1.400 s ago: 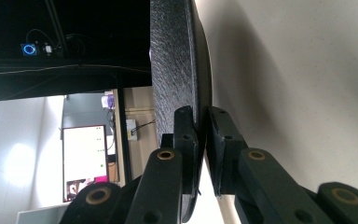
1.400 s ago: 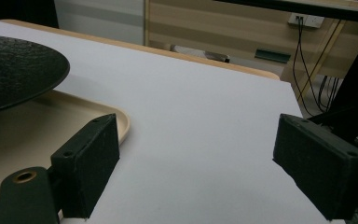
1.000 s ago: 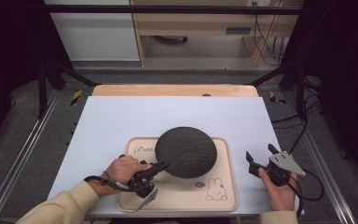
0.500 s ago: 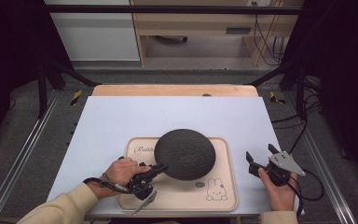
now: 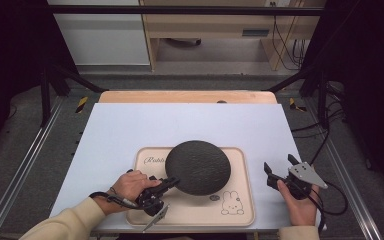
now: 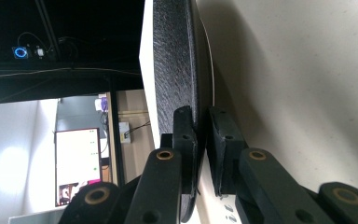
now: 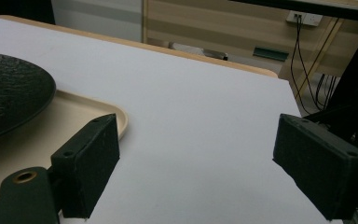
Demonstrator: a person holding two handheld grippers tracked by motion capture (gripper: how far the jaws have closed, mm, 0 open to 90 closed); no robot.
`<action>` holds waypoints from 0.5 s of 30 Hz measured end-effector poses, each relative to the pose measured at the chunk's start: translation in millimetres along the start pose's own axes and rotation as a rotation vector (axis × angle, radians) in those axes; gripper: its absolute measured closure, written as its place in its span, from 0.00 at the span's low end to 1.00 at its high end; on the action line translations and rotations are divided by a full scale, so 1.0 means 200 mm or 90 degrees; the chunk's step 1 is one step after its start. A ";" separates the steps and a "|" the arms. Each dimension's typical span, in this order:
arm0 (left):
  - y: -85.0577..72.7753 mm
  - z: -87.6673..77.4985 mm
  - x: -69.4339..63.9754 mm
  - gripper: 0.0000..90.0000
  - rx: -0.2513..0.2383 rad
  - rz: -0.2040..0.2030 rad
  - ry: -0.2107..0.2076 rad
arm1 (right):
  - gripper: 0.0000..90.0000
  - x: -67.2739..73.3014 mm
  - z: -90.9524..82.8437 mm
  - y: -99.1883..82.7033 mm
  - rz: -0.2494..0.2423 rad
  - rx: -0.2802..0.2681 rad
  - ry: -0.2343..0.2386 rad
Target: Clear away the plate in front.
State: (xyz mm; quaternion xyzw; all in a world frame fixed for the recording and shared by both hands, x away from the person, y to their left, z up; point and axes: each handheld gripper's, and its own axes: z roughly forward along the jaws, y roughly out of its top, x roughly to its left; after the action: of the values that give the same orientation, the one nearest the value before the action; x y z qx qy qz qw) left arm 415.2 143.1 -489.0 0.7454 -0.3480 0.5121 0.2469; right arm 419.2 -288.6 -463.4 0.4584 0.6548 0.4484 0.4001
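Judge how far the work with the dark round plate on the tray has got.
Done: the left gripper has shut on the edge of the dark round plate. In hand: the plate is clamped over the beige tray; whether it rests there or is lifted is unclear. Left: moving it. The right gripper waits open beside the tray.

white table, wooden edge, dark surroundings

the white table [image 5: 130, 135] has a wooden strip [image 5: 187, 97] along its far side; beyond it stands a pale wooden bench [image 5: 205, 25], with black cables [image 5: 282, 35] hanging at its right.
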 end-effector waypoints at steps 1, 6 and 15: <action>0.00 0.00 0.00 0.91 0.000 0.000 0.000 | 0.16 0.00 0.00 0.00 0.000 0.000 0.000; 0.01 -0.02 0.00 0.91 -0.004 0.003 0.001 | 0.16 0.00 0.00 0.00 0.003 -0.001 -0.001; 0.00 -0.02 -0.03 0.91 -0.012 0.015 -0.015 | 0.16 0.00 0.00 0.00 0.000 0.001 -0.001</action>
State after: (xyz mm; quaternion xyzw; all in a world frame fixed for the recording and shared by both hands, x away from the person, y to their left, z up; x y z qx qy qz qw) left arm 411.5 148.4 -493.0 0.7451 -0.3645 0.5027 0.2435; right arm 419.1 -288.6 -463.4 0.4591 0.6546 0.4476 0.4006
